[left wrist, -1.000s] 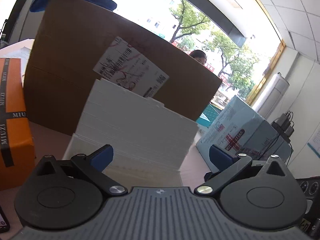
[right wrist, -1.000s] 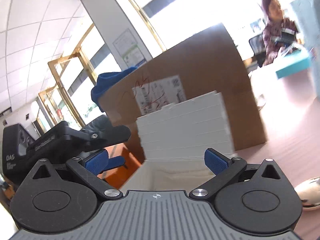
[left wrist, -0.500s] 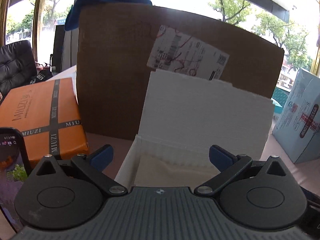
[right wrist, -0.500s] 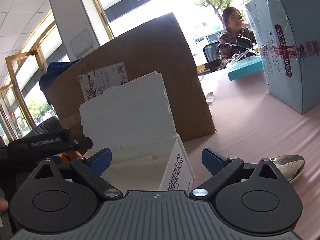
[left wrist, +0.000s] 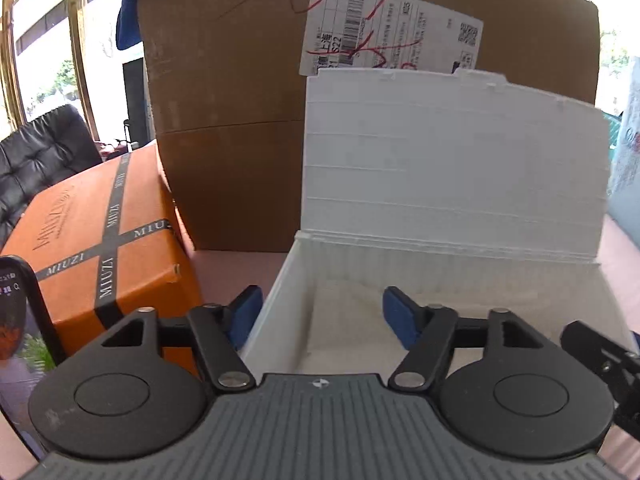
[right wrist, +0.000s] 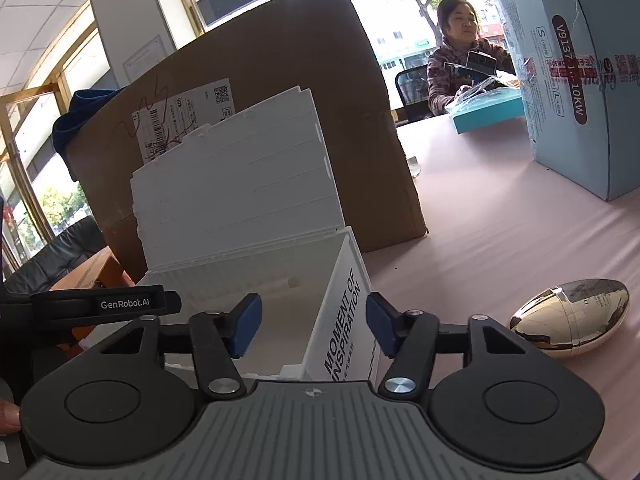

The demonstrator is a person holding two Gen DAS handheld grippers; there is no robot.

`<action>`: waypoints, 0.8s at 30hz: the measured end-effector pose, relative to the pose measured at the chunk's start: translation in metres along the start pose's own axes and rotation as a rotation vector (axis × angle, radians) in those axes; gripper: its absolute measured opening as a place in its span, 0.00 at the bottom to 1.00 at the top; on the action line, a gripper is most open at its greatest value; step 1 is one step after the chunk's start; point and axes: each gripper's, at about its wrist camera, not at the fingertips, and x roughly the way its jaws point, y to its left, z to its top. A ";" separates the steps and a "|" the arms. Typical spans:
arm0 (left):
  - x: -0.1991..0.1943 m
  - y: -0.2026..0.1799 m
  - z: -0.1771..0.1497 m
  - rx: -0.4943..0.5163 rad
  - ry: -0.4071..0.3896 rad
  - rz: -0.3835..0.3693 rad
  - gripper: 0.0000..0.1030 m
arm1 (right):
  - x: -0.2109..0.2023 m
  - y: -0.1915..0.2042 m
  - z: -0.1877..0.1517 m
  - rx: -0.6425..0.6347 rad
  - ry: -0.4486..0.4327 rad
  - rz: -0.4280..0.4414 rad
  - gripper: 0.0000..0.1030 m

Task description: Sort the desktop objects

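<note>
At the far left a phone screen (left wrist: 14, 312) stands at the near edge of my left view, and just right of it an orange gift box (left wrist: 104, 236) with grey ribbon bands lies on the pink tabletop (right wrist: 500, 216), close against the big brown carton (left wrist: 232, 120) that stands upright behind everything. A blue cloth (left wrist: 130, 8) drapes over the carton's top left corner, and a shipping label (left wrist: 388, 36) scribbled with red pen is stuck on its front. My left tool (left wrist: 323, 314) hovers with its blue pads apart, straddling the left wall of the open white storage box (left wrist: 456, 184): one pad is outside the wall, the other inside over the box's pale floor. The box's ribbed lid stands raised against the carton. My right tool (right wrist: 314, 328) is spread too, its pads either side of the box's right wall, which carries black lettering; neither tool is clamped on anything. Right of the box, near me on the tabletop, a shiny metallic egg-shaped object (right wrist: 572, 316) lies on its side, apart from the box. Farther right stands a pale blue carton (right wrist: 572, 80), with a teal flat box (right wrist: 488, 114) beyond it, where a seated person (right wrist: 460, 64) holds a phone.
</note>
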 end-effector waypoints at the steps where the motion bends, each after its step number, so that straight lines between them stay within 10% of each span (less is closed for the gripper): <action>1: 0.001 -0.001 0.000 0.011 -0.002 0.011 0.56 | 0.001 0.001 -0.001 -0.011 0.004 -0.008 0.43; 8: -0.004 -0.007 0.000 0.072 -0.007 0.081 0.28 | 0.001 0.004 -0.003 -0.064 -0.048 -0.094 0.15; 24: -0.062 -0.009 -0.028 -0.018 0.046 -0.050 0.31 | -0.023 -0.032 0.012 -0.009 0.045 -0.002 0.12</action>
